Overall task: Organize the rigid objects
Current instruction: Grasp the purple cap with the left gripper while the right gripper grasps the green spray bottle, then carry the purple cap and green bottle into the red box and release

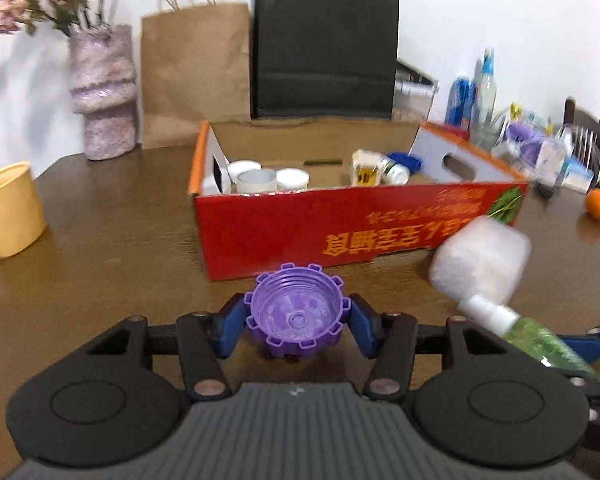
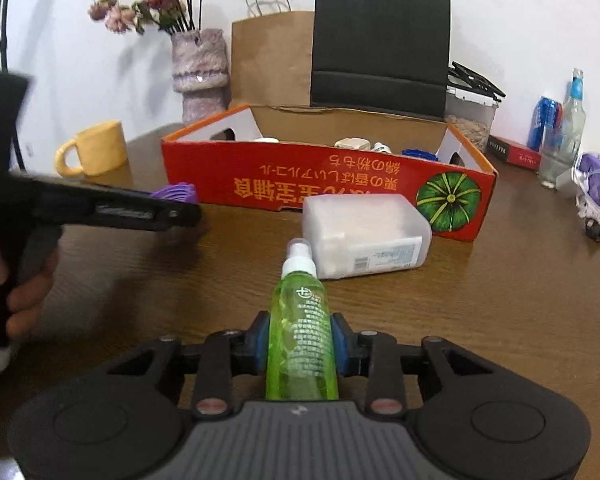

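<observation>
- Seen first from the left wrist: left gripper (image 1: 298,322) clamped on a purple cap (image 1: 296,312), blue pads pressing its notched sides, hollow threaded face turned toward the camera. Gripped across the widest part, probably so the ridges keep it from slipping.
- Held above the brown table (image 1: 100,248), just short of the red box (image 1: 340,224), apparently lined up for a drop over the near wall.
- Already lying inside the box: white jars (image 1: 270,180) grouped at the left end, a cream bottle (image 1: 366,166) and a small white bottle (image 1: 396,172) further right. Sorted by kind, seemingly, leaving bare cardboard in the middle.
- Blurred at the right edge: a frosted white container (image 1: 480,260) and the white nozzle of a green spray bottle (image 1: 544,340).
- Next, from the right wrist: right gripper (image 2: 300,340) closed around the green spray bottle, pads squeezing the middle of its body, nozzle pointing away toward the box. Held lengthwise along the fingers, likely for steadiness during carrying.
- Resting on its side on the table, just beyond the nozzle and close against the front of the box: the frosted white container, not yet picked up.
- Off to the left, the other gripper crossing the view with the purple cap peeking above it, near the box front.
- Standing apart from the box: a yellow mug (image 2: 96,152), a vase (image 2: 200,68), two paper bags (image 2: 340,48) leaning on the wall behind.
</observation>
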